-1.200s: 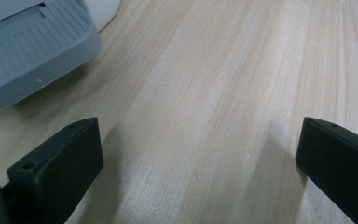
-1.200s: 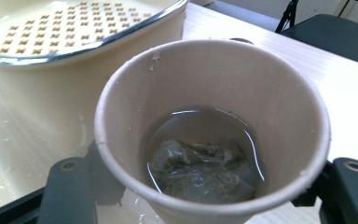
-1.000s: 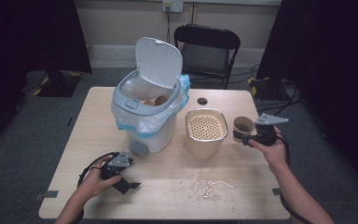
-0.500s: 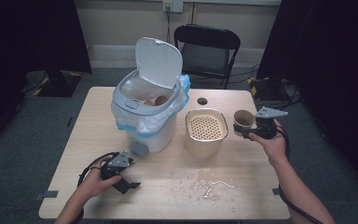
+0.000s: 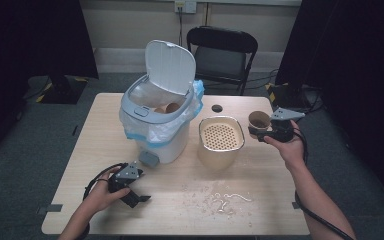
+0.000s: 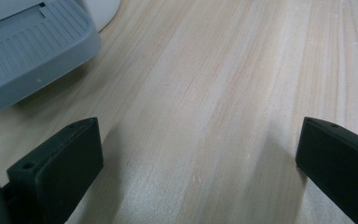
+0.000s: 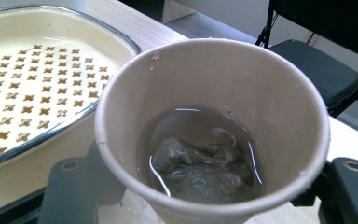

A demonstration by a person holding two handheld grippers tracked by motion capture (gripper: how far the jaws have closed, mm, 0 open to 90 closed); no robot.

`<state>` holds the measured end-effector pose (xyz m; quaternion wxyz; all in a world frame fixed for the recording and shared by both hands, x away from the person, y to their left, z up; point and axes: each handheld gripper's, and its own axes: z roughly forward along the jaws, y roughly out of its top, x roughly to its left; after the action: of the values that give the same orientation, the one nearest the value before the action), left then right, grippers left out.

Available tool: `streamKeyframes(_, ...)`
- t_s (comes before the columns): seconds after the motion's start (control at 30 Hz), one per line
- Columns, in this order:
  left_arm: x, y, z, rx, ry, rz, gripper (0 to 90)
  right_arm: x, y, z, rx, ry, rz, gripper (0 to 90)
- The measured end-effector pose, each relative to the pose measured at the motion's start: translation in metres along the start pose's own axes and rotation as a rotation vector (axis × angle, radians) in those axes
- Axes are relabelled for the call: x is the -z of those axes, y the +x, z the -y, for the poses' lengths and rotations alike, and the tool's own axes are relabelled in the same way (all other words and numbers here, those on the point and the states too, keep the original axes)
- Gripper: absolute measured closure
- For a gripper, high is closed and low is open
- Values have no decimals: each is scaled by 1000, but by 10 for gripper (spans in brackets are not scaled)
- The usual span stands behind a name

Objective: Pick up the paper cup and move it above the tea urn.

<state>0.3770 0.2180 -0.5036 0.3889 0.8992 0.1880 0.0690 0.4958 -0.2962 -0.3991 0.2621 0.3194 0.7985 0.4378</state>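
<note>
While the left gripper (image 5: 139, 196) gapes, the right gripper (image 5: 254, 131) clasps the paper cup (image 7: 212, 135) beside the strainer basin (image 5: 203, 150).

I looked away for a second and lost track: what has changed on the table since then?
The right claw, still gripping the paper cup with the wet tea bag, has lifted it slightly and carried it rightward, away from the strainer bowl. The left claw, bin and crumbs stayed put.

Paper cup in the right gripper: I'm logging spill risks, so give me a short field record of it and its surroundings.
held thing: paper cup, upright
holder: right gripper, jaws closed on the cup's sides
contents: shallow liquid with a soggy tea bag
nearest vessel: strainer basin, beside the cup
left gripper: open, on the table
</note>
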Motion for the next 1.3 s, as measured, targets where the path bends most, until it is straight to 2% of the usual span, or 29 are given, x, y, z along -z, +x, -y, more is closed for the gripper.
streamKeyframes(0.1, 0, 0, 0, 1, 3, 0, 0, -2, -2, -3, 21, 2, 9, 313)
streamKeyframes(0.37, 0, 0, 0, 0, 0, 0, 0, -6, -5, -10, 26, -5, 16, 313)
streamKeyframes(0.63, 0, 0, 0, 0, 3, -6, 0, -12, -5, -20, 53, -12, 24, 314)
streamKeyframes(0.73, 0, 0, 0, -1, 1, -4, 0, -16, -4, -24, 80, -12, 35, 314)
streamKeyframes(0.97, 0, 1, 0, -6, 6, 4, 0, -21, -4, -32, 108, -2, 50, 315)
streamKeyframes(1.3, 0, 0, 0, -5, 1, 2, 0, -22, -3, -39, 163, -10, 74, 316)
